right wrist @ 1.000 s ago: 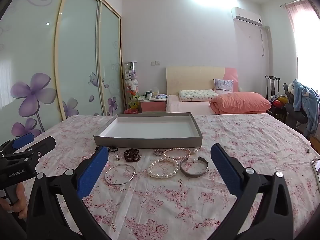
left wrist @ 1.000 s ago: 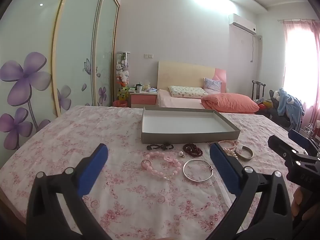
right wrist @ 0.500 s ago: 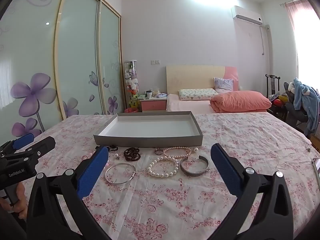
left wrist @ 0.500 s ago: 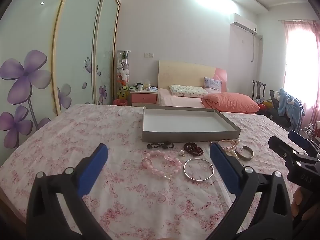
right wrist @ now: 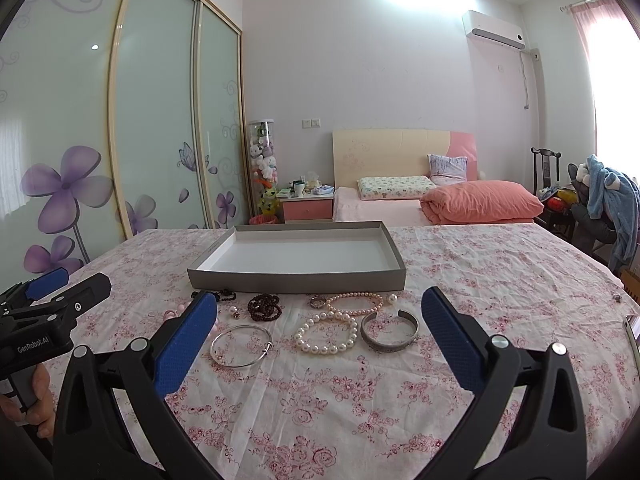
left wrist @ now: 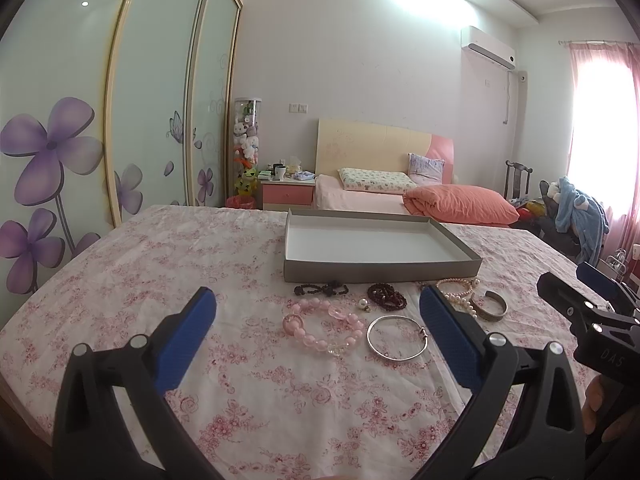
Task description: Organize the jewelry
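Note:
An empty grey tray (left wrist: 380, 270) (right wrist: 296, 280) stands on the floral tablecloth. In front of it lie a pink bead bracelet (left wrist: 322, 326), a thin silver bangle (left wrist: 397, 338) (right wrist: 241, 346), a dark red bead bracelet (left wrist: 386, 295) (right wrist: 265, 307), a black bead string (left wrist: 320, 289), a white pearl bracelet (right wrist: 326, 334), a pink pearl strand (right wrist: 356, 303) and a grey cuff (right wrist: 390, 330) (left wrist: 489, 309). My left gripper (left wrist: 316, 312) is open and empty, held above the cloth short of the pink bracelet. My right gripper (right wrist: 320, 316) is open and empty, short of the pearls.
The table (right wrist: 500, 280) is covered by a pink floral cloth. Behind it stand a bed (right wrist: 432, 200) with pillows, a pink nightstand (right wrist: 308, 206) and sliding wardrobe doors (right wrist: 160, 120). A chair (right wrist: 608, 200) with blue clothes stands at the right.
Both gripper views have shifted only slightly; the jewelry and tray have not moved. Both grippers stay open.

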A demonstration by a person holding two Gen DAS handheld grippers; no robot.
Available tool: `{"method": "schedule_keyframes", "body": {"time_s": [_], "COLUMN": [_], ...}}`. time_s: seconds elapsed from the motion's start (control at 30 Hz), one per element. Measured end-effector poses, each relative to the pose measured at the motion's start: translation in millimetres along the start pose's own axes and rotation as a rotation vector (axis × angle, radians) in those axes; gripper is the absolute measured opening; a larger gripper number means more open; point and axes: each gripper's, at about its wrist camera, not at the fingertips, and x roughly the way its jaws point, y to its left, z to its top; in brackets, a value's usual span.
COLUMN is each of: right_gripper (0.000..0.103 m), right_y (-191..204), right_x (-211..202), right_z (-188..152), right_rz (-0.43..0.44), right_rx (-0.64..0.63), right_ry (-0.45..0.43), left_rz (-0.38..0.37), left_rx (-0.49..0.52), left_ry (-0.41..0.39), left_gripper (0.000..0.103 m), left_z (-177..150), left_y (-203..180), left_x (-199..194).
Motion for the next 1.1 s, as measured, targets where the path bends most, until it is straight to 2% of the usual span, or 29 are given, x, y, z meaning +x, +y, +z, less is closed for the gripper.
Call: {"method": "schedule_keyframes", "body": {"time_s": [1.1], "right_gripper": [0.101], "right_y": [-0.4], "right_x": [1.4], "right_z": [-0.2], "right_rz": [0.0], "right_rx": [0.003], "right_ry": [0.004], "left_rz": [-0.001], "left_rx": [-0.006], "left_ry": [0.006], "left_gripper": [0.099], "left_z": [1.7], "left_y": [-0.5], "left_x": [0.2]}}
